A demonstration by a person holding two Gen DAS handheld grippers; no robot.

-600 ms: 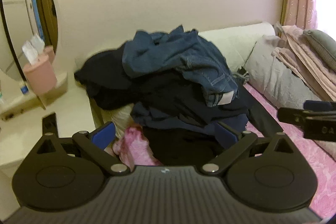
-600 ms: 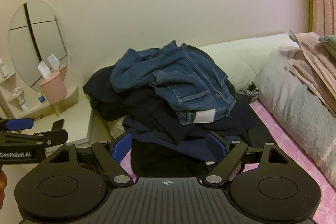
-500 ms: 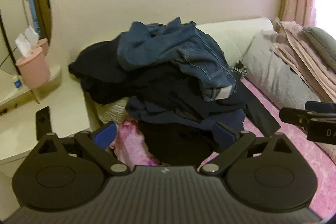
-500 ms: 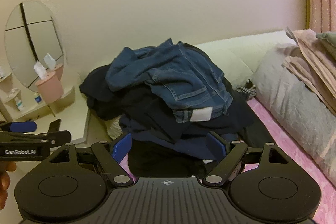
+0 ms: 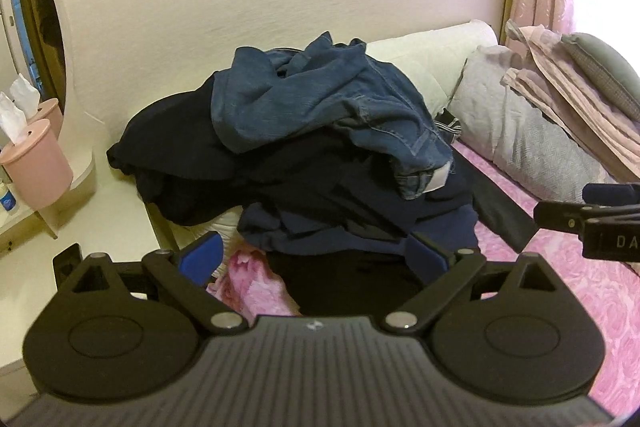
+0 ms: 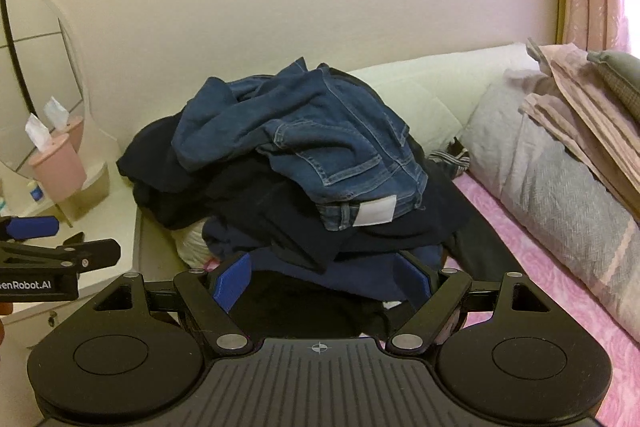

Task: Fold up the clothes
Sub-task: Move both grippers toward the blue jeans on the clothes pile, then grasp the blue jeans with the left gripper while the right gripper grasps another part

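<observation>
step in hand looks like approach / pick selection, nothing grabbed yet. left gripper (image 5: pixel 316 255) has its jaws spread wide, empty, hovering over the near edge of the clothes pile (image 5: pixel 320 187); right gripper (image 6: pixel 326 281) likewise spread wide and empty, just to the right of the left one, both aimed at the same heap. pile sits on the pink floral bedspread (image 5: pixel 580 291) at the far left end of the bed, against the wall, heaped and unfolded. blue jeans (image 6: pixel 304 143) lie crumpled on top, waistband and white label (image 6: pixel 376 211) hanging toward the near right; dark navy and black garments under them, too tangled to separate by eye. grey pillow (image 6: pixel 560 187) and folded pink blanket (image 6: pixel 580 107) at right, pink tissue holder (image 5: pixel 34 163) on the vanity at left. next move, my read: take the jeans first since they're on top, pinch the waistband with 1 gripper, lift clear, then lay flat on the open bedspread near right before any fold.
</observation>
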